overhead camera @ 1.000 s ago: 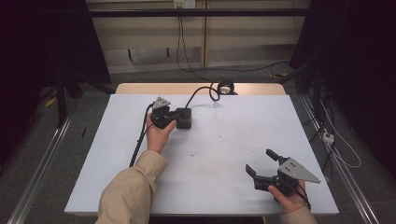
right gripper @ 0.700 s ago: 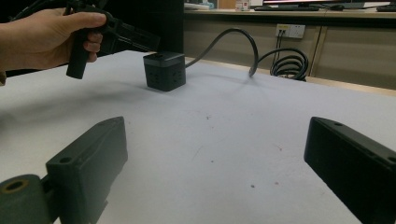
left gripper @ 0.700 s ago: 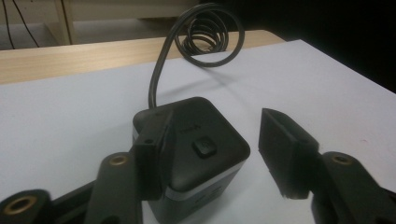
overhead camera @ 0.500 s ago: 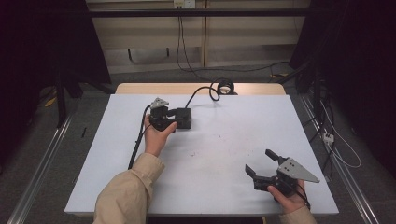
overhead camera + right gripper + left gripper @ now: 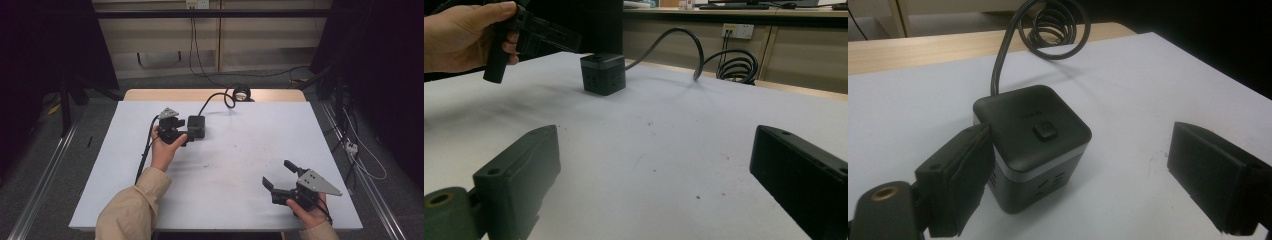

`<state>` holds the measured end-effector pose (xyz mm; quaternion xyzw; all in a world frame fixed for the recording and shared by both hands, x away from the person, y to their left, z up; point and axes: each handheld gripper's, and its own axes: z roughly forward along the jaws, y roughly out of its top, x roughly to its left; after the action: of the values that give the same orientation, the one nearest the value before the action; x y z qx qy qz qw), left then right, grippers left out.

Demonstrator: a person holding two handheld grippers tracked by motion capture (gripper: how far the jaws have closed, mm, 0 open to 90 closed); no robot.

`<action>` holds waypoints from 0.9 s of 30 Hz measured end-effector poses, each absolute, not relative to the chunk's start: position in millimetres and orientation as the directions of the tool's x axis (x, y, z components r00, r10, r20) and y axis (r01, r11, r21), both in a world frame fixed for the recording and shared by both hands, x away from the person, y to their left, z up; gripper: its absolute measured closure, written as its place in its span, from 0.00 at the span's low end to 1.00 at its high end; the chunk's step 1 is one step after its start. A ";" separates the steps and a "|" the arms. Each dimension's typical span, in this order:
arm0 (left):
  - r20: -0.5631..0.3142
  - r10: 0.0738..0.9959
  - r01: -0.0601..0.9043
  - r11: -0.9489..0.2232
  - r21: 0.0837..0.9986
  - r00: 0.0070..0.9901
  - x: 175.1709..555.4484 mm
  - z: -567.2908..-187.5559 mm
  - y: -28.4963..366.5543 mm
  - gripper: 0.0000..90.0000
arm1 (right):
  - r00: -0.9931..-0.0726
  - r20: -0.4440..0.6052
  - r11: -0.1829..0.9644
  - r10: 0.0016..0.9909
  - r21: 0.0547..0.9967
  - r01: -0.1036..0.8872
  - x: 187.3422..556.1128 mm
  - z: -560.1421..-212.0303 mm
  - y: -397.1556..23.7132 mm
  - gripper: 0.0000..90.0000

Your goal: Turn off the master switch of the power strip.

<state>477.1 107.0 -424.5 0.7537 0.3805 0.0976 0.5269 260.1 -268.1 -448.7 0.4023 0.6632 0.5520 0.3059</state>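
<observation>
The surface (image 5: 235, 165) was a pale sheet, with a strip of bare wood at its far edge. On it, toward the far left part, sat a dark cube-shaped power block (image 5: 1030, 145): rounded top, a small square button in the middle of that top, a thin light band round its upper part and socket slots on the side faces. A black cable (image 5: 212, 100) ran from its back to a coil (image 5: 241, 93) lying at the far edge.

The left hand (image 5: 162, 150) reached in from the near edge, sleeve beige, and held the left gripper (image 5: 187, 134) level, pointing along the surface at the block. Its fingers had just been opening and stood wide apart; in the left gripper view one finger (image 5: 960, 175) lay against or just beside the block's side, the other well clear, so the block sat between them ungripped. The right hand (image 5: 310, 212) rested near the near right corner, with the right gripper (image 5: 280, 175) aimed across the surface, its fingers spread wide with nothing between them.

The lettering on the block's top was too faint to read, and the right forearm was cut off by the frame.
</observation>
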 end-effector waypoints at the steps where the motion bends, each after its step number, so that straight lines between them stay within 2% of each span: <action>1: -0.255 0.675 0.469 -0.152 0.870 0.692 476.3 -424.0 107.5 0.12 | -0.489 0.040 0.066 0.871 0.978 0.197 260.1 -448.8 -268.1 0.06; 27: -0.261 0.644 0.463 -0.165 0.871 0.719 451.3 -427.1 130.2 0.09 | -0.494 0.034 0.073 0.869 0.978 0.196 259.2 -448.6 -267.5 0.06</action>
<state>451.3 130.2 -427.1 0.7583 0.3652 0.0850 0.5333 259.2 -267.5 -448.6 0.3998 0.6657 0.5513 0.3052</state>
